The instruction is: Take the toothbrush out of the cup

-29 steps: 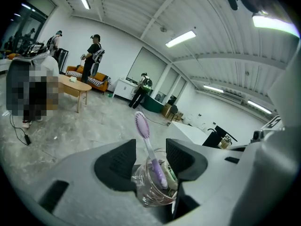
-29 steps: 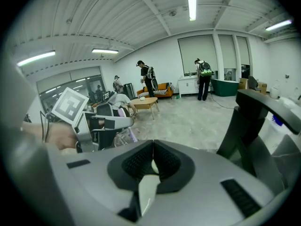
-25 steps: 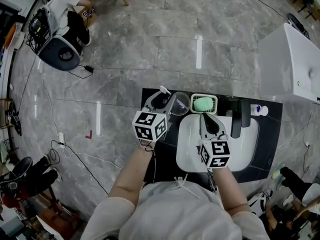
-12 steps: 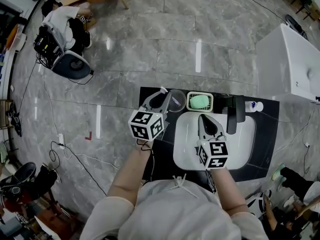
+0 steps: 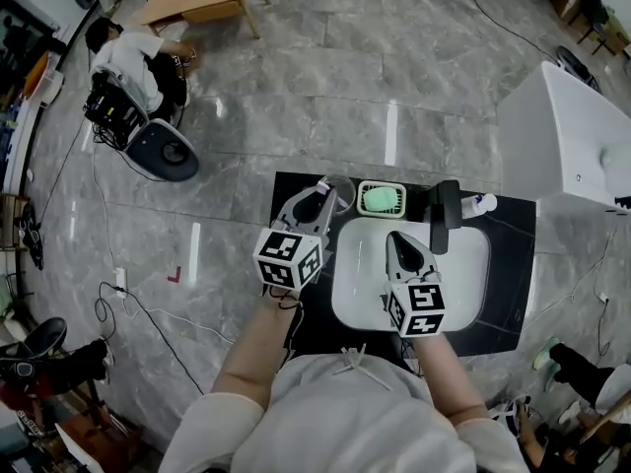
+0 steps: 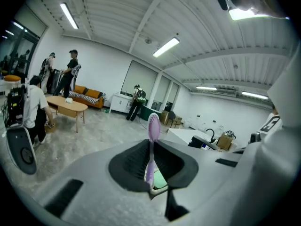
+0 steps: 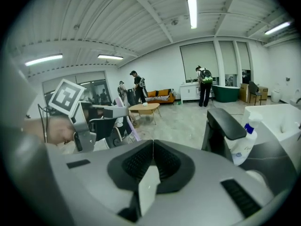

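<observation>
A purple toothbrush (image 6: 151,147) stands upright between the jaws of my left gripper (image 6: 150,166), which is shut on its handle, bristle head above the jaws. In the head view the left gripper (image 5: 317,197) sits at the left rim of the clear cup (image 5: 342,185) on the dark counter. The brush's lower end is hidden, so I cannot tell whether it is still inside the cup. My right gripper (image 5: 399,247) hovers over the white sink basin (image 5: 463,284), shut with nothing in it. From the right gripper (image 7: 153,154) view, the left gripper (image 7: 94,119) shows holding the toothbrush (image 7: 128,125).
A green soap dish (image 5: 381,199) lies right of the cup. A black faucet (image 5: 441,215) and a white pump bottle (image 5: 478,205) stand behind the basin. A white cabinet (image 5: 562,146) is at the right. People stand near a wooden table (image 6: 68,107) farther off.
The left gripper's jaws have closed on the toothbrush at the cup. The right gripper has stayed over the basin. The head camera has shifted a little.
</observation>
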A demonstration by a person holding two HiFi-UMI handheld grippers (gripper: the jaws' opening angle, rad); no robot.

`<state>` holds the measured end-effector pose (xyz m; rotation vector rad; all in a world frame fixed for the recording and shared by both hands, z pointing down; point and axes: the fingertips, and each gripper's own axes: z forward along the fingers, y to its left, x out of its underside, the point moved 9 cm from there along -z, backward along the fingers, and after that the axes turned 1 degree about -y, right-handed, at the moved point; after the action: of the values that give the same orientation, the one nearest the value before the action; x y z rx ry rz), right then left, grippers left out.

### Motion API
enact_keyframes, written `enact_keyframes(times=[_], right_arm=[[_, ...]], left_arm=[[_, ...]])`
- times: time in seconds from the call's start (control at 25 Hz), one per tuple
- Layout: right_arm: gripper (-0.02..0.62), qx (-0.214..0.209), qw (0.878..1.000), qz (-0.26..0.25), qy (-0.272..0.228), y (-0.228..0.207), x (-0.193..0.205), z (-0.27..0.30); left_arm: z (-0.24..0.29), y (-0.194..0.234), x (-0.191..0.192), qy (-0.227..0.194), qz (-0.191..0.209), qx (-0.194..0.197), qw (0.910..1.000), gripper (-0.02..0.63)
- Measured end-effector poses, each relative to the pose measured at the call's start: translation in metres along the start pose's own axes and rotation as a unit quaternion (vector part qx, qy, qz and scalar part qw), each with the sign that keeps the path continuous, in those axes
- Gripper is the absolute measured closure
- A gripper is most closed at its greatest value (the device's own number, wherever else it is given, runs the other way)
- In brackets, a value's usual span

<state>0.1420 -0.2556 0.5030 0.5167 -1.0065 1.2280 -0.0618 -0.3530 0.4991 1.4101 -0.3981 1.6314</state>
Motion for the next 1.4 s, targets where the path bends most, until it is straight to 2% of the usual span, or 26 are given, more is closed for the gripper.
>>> enact_keyframes(times=[0.12, 0.32, 0.6, 0.96, 1.4], right_arm=[[0.569, -0.006, 1.0, -0.01, -0.016, 0.003, -0.009, -0.016], [0.569, -0.013, 0.999, -0.024, -0.042, 0.009, -0.021, -0.042], [0.569, -0.02, 0.997, -0.036, -0.071, 0.015, -0.019, -0.072], [0.569, -0.051, 0.992, -0.047, -0.104, 0.027, -0.015, -0.102], [0.571, -0.052, 0.986, -0.095, -0.13, 0.033, -0.023, -0.115]], left_arm=[[-0.015, -0.016, -0.018, -0.025, 0.03, -0.007, 0.9992, 0.566], [-0.045, -0.044, -0.042, -0.062, 0.056, -0.01, 0.9964, 0.566], [-0.088, -0.086, -0.046, -0.095, 0.098, -0.01, 0.9905, 0.566], [-0.132, -0.122, -0.022, -0.101, 0.091, -0.017, 0.9906, 0.566], [-0.134, -0.131, -0.02, -0.106, 0.094, -0.013, 0.9899, 0.566]])
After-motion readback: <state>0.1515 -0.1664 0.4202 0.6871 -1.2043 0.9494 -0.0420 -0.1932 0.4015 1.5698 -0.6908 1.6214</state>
